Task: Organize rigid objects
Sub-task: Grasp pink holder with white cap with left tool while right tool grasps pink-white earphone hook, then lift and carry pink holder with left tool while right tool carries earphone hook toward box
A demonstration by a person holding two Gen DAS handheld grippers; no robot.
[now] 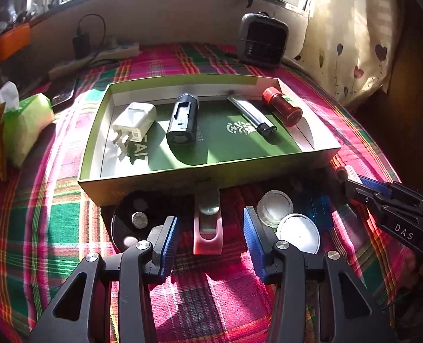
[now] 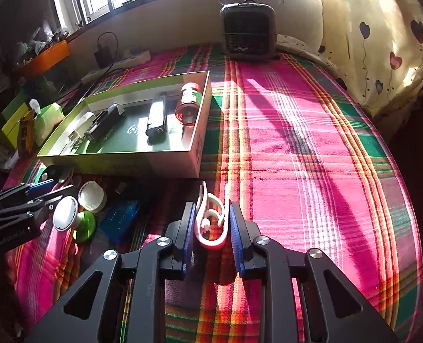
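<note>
Clamping a pink-and-white hook (image 2: 211, 223) near the surface's front edge, the right tongs (image 2: 211, 228) should lift straight before crossing the box (image 2: 143, 163) wall, while the left tongs (image 1: 211, 245) hang half-open, empty, over a pink clip (image 1: 208, 228).

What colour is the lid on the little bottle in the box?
Red-orange; the lid shows best in the left wrist view.

I see a pink-green plaid cloth (image 2: 297, 143), a box (image 1: 183, 178) with yellow-green walls and dark green floor, a white charger (image 1: 134, 121), a red-capped red bottle (image 1: 283, 107), a white clip (image 2: 211, 223), blue tool pads (image 1: 170, 245), and a cream heart-print curtain (image 2: 383, 43).
</note>
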